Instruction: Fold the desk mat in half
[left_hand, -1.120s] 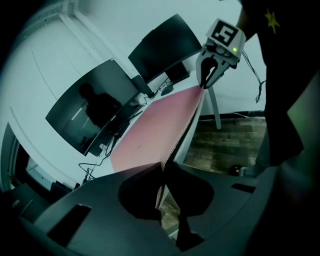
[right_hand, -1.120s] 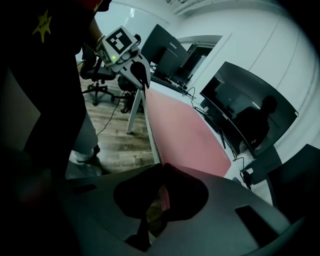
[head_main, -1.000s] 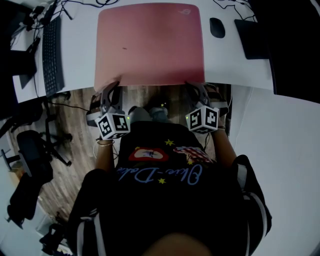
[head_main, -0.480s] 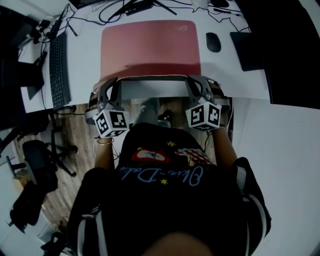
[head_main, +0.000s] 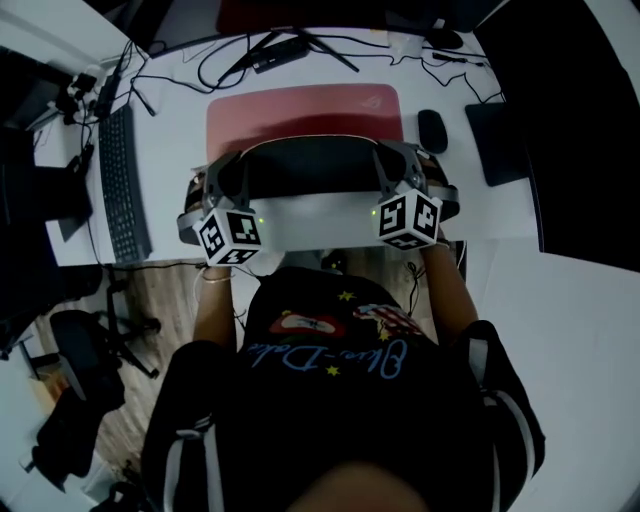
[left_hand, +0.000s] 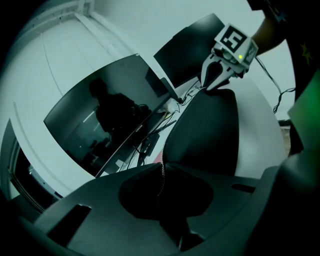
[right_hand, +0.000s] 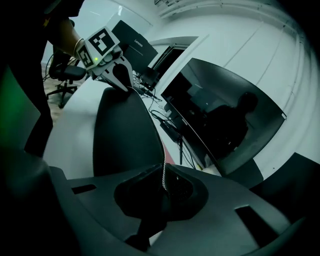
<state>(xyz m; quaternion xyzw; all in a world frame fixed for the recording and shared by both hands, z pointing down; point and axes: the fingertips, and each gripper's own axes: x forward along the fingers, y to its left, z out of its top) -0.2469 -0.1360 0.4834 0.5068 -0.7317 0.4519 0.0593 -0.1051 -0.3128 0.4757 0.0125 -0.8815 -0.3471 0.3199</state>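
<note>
The desk mat lies on the white desk (head_main: 170, 130), its pink top (head_main: 300, 108) showing at the far half. Its near edge is lifted and curled toward the far side, so the black underside (head_main: 305, 165) faces me. My left gripper (head_main: 232, 165) is shut on the near left corner, and my right gripper (head_main: 386, 155) is shut on the near right corner. In the left gripper view the mat's stitched edge (left_hand: 161, 175) runs between the jaws, with the right gripper (left_hand: 216, 80) at the far corner. The right gripper view shows the same edge (right_hand: 164, 177) and the left gripper (right_hand: 119, 72).
A black keyboard (head_main: 125, 185) lies left of the mat. A mouse (head_main: 432, 130) and a dark pad (head_main: 505, 140) lie to its right. Cables (head_main: 290, 48) and a curved monitor (left_hand: 110, 117) stand behind it. An office chair (head_main: 80, 345) is on the floor at the left.
Both grippers have lifted the mat's near edge off the desk and carried it toward the far side. The black underside now shows and less pink is visible.
</note>
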